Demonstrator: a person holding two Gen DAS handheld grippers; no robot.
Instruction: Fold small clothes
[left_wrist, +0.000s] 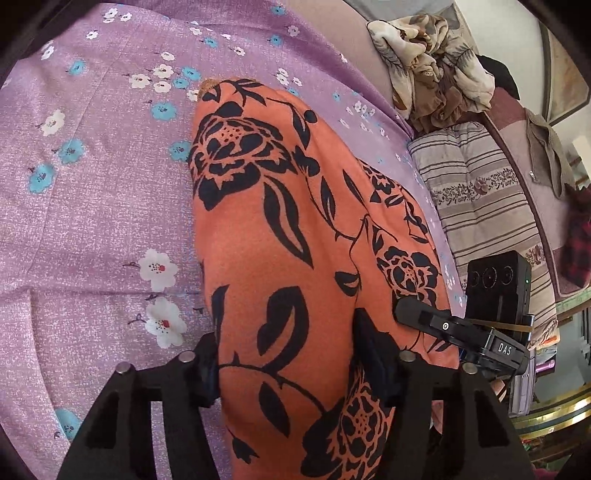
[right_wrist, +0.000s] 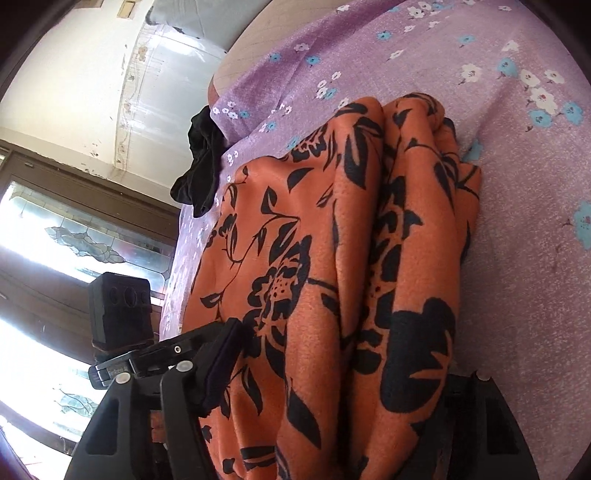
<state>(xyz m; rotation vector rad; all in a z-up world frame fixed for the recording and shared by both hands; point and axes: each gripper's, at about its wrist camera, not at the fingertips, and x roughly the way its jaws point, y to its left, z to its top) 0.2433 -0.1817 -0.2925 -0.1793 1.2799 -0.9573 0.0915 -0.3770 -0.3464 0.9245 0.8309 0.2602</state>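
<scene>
Purple flowery bedsheet (left_wrist: 92, 221) w/ orange cloth (left_wrist: 280, 229) on top. Left gripper (left_wrist: 284, 365) & right gripper (right_wrist: 332, 373) both pinch its bunched end, prob. to lift & fold.

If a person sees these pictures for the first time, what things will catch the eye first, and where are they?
First comes the orange garment with bold black flowers, lying in the middle on the purple flowered bedsheet. Both the left gripper and the right gripper have this cloth bunched between their jaws. At the sheet's far edge in the left view sit a crumpled beige cloth and a striped cushion; a small black garment lies at the edge in the right view.
</scene>
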